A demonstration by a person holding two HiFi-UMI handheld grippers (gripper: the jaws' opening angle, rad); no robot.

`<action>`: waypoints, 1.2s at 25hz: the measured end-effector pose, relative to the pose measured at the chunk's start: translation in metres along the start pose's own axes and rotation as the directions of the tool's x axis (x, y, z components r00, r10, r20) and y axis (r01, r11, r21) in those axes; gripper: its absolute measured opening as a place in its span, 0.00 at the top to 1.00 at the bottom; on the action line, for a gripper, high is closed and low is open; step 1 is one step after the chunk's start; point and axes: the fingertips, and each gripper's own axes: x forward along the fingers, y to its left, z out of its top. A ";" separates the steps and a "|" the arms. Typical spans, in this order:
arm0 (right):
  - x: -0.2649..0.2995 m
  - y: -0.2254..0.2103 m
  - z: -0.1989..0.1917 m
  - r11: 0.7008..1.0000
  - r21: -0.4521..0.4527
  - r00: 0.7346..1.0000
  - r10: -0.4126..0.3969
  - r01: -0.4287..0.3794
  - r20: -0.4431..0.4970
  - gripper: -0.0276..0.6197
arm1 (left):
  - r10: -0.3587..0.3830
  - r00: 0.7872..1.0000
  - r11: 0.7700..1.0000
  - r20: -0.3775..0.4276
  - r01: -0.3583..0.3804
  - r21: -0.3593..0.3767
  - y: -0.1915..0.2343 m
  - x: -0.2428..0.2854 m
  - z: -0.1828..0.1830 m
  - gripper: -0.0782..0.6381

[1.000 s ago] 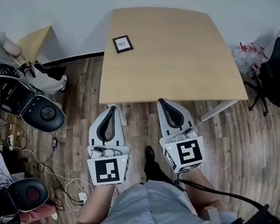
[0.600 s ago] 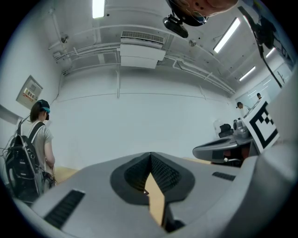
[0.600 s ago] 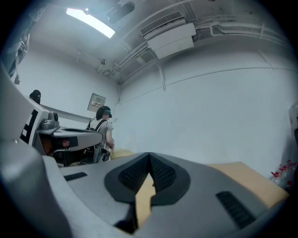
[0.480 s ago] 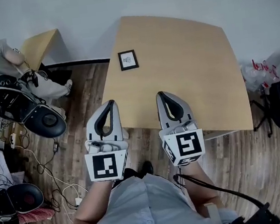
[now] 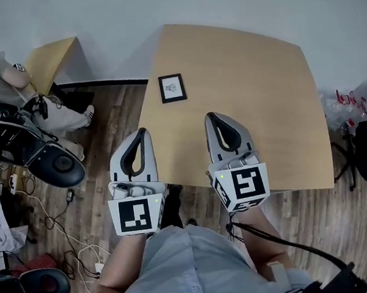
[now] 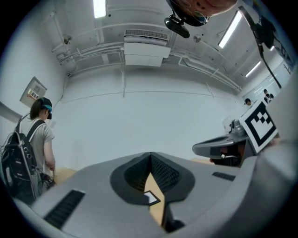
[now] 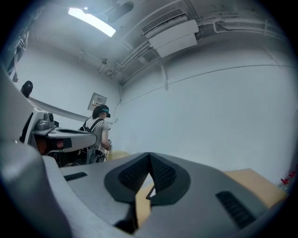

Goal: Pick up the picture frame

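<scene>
- Black thin border, white inside with a small sketchy drawing: that's the picture frame. It's small and lies flat on the tabletop.
- It sits toward the far left part of the tabletop, close to the left edge, with nothing else around it.
- Step-wise I'd call this the approach. Neither gripper touches the frame, and both hang over the near edge of the tabletop, well short of it.
- Left gripper: jaws closed tip to tip with nothing in them. In the left gripper view, the little gap below the tips shows the frame lying ahead, so it looks roughly lined up.
- Right gripper: jaws also pressed together and empty. It sits off to the right of the frame's line.
- Next move, my guess: whichever gripper takes it has to spread its jaws first, then go forward and dip down to the tabletop.
- It's a thin flat thing on a smooth wood-look top, so it's probably fiddly. The jaws need to catch an edge or straddle the border, otherwise it'll likely just slide away.
</scene>
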 end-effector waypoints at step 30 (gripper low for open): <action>0.219 -0.088 -0.103 0.996 0.033 0.964 -0.069 0.080 -0.256 0.95 | -0.083 0.977 0.987 -0.194 0.053 -0.155 0.073 0.187 -0.103 0.89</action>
